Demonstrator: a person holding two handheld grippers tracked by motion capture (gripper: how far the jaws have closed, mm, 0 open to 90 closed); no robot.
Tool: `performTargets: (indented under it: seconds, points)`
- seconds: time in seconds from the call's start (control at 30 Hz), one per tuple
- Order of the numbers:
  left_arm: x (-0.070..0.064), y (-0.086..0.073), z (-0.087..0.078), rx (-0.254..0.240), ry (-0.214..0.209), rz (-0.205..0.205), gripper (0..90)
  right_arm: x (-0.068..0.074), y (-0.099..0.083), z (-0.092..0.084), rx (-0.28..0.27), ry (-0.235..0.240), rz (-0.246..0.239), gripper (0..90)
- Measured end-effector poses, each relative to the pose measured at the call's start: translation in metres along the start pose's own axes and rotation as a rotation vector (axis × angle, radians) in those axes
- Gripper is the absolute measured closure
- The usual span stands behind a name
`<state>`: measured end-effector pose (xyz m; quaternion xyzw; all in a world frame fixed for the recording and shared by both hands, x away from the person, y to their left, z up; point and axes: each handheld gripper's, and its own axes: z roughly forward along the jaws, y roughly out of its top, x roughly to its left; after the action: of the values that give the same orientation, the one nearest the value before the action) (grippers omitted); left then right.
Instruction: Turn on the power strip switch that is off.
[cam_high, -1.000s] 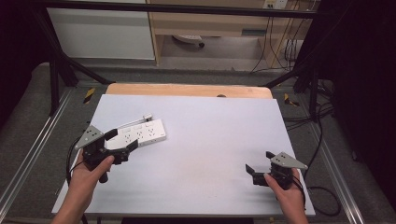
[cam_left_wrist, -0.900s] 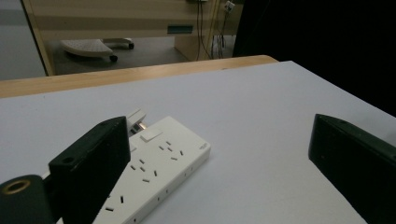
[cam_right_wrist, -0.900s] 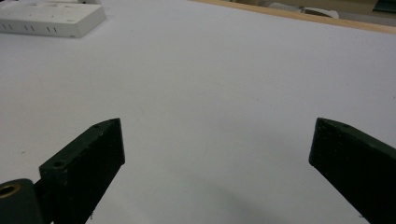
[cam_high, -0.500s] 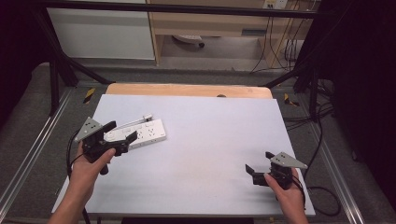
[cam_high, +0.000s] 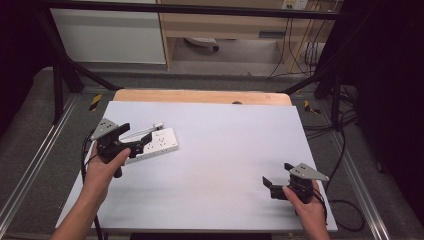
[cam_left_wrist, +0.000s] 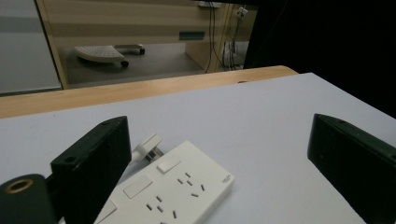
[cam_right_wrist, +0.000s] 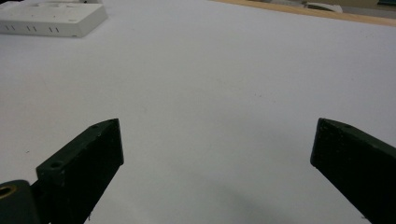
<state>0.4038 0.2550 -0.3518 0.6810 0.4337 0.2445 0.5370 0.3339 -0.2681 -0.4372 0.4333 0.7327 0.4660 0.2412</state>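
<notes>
White power strip (cam_high: 156, 144) lying flat on the white table (cam_high: 225, 150), toward its left side, with a white plug (cam_left_wrist: 148, 148) just beside its far end. Left gripper (cam_high: 136, 141) held low over the strip's near end, jaws spread wide to either side of it, not closed on it. Right gripper (cam_high: 276, 176) near the front right corner, well apart from the strip, jaws wide over bare tabletop. Wooden edge (cam_high: 200, 96) along the table's far side.
</notes>
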Motion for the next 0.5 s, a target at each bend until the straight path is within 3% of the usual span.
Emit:
performTargets:
  seconds: [0.5]
  points:
    - [-0.003,0.011,0.021,0.007,0.008,0.022,6.5,-0.001,0.000,-0.001,0.000,0.002,0.003,2.7]
